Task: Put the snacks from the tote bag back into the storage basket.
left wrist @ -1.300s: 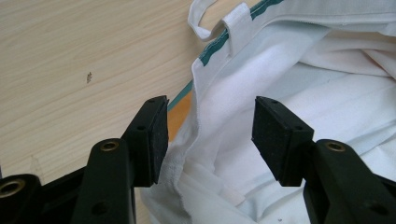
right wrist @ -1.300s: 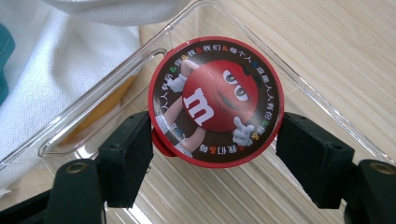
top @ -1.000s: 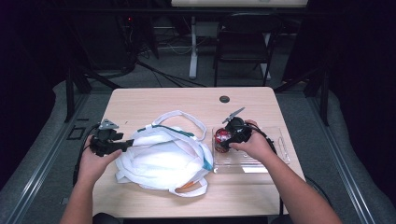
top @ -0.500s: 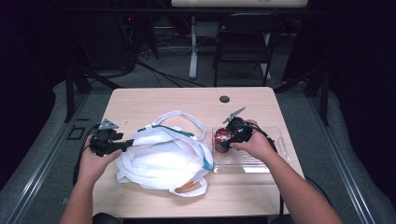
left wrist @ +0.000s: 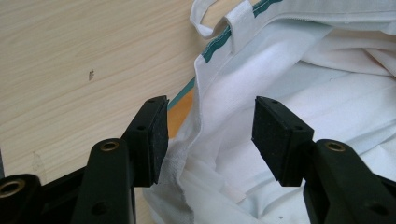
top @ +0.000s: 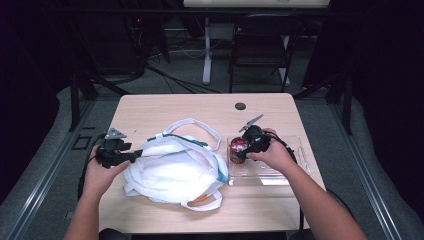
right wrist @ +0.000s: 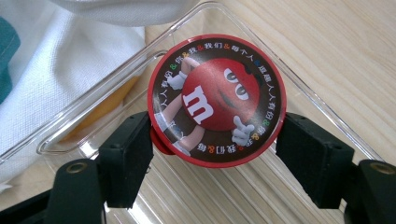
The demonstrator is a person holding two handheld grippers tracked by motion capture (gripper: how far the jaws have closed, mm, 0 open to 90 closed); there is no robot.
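Note:
A white cloth tote bag (top: 175, 170) with a green trim lies slumped mid-table. My left gripper (top: 131, 157) is at the bag's left edge. In the left gripper view it (left wrist: 210, 135) stands open, with the bag's hemmed rim (left wrist: 198, 116) between the jaws. A round red M&M's tin (right wrist: 217, 98) sits between the jaws of my right gripper (right wrist: 215, 154), both pads against its rim. In the high view that tin (top: 238, 146) is at the left end of a clear plastic tray (top: 280, 172), with the right gripper (top: 241, 151) shut on it.
Something orange (top: 200, 198) peeks out at the bag's near edge and shows by the rim (left wrist: 180, 114) in the left gripper view. A black grommet (top: 240, 106) is set in the table's far side. A chair (top: 260, 50) stands beyond the table.

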